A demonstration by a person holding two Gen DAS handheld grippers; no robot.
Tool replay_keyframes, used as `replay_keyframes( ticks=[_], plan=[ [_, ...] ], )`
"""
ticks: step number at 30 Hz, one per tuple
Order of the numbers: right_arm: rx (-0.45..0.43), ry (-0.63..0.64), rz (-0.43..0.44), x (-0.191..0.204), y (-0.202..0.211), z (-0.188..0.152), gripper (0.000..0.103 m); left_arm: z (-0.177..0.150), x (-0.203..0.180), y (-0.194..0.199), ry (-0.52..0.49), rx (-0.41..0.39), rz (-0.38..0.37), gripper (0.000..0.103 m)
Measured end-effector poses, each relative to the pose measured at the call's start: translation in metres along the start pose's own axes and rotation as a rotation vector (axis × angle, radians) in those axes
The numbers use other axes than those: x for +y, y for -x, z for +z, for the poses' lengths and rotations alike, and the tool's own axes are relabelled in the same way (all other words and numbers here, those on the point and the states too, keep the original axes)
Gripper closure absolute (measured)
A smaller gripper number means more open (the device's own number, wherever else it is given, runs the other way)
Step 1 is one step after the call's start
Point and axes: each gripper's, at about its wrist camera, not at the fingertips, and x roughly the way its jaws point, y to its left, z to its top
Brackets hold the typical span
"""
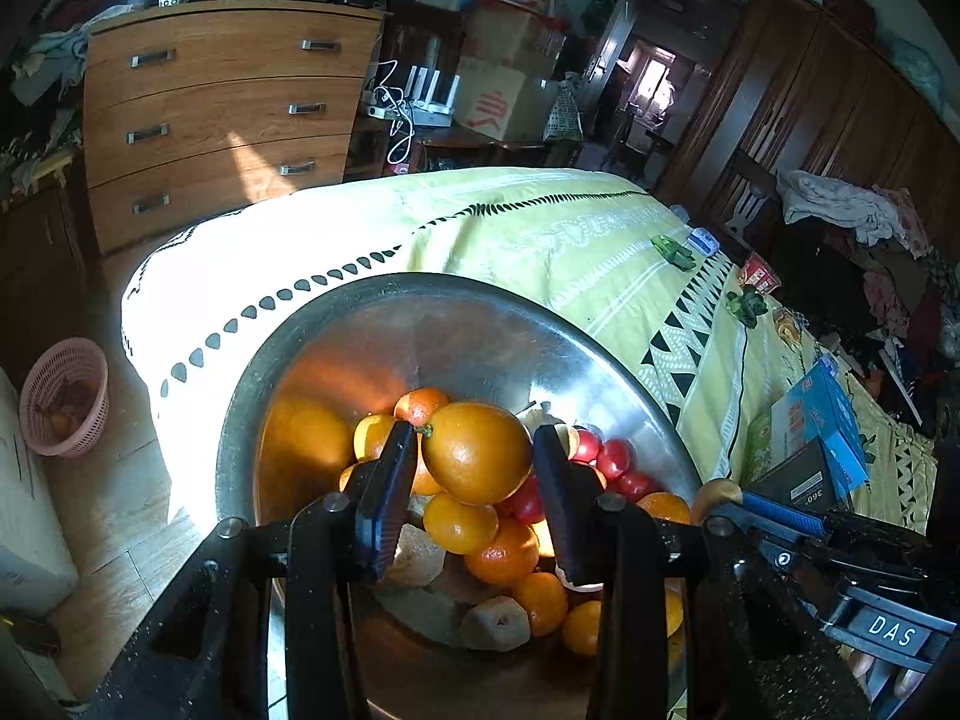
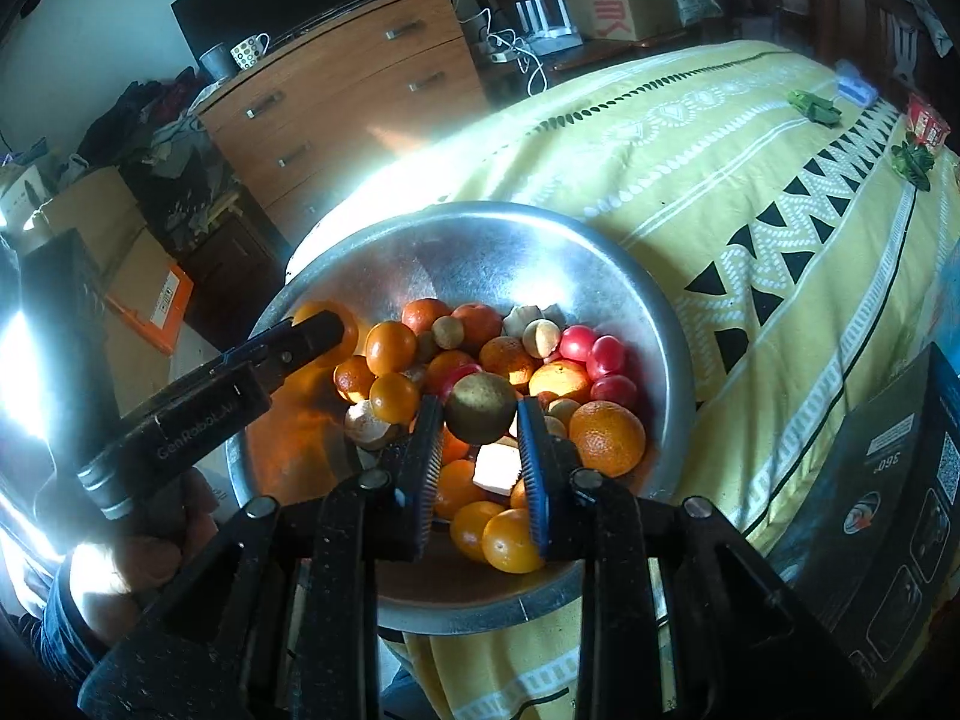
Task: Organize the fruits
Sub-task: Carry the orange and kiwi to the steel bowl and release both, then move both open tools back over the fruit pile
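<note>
Left gripper (image 1: 474,468) jaws hold a smooth, firm orange (image 1: 477,453) & right gripper (image 2: 480,426) jaws pinch a small brown fruit (image 2: 480,408) over the bowl (image 2: 540,246); both round, slippy, so grip mid-sides.

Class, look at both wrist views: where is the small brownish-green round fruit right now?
In the right wrist view the brownish-green fruit sits clamped in the right gripper, above the metal bowl of oranges, with a large orange just to its right.
</note>
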Motion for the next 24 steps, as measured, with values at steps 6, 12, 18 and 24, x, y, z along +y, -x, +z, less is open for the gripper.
replay_keyframes(
  ticks=[6,12,18,24],
  plan=[
    [0.004,0.009,0.004,0.008,-0.006,0.002,0.077,0.001,0.004,-0.003,0.008,0.016,0.004,0.062],
    [0.001,-0.004,-0.014,0.006,-0.009,0.003,0.069,0.0,0.007,-0.004,0.018,0.025,0.014,0.058],
    [-0.057,-0.03,-0.03,0.002,0.007,0.005,0.038,0.003,0.007,0.002,0.03,-0.014,0.045,0.032],
    [-0.172,-0.007,-0.028,0.009,0.059,0.001,0.038,0.009,-0.007,0.022,-0.01,-0.068,0.032,0.032]
  ],
)
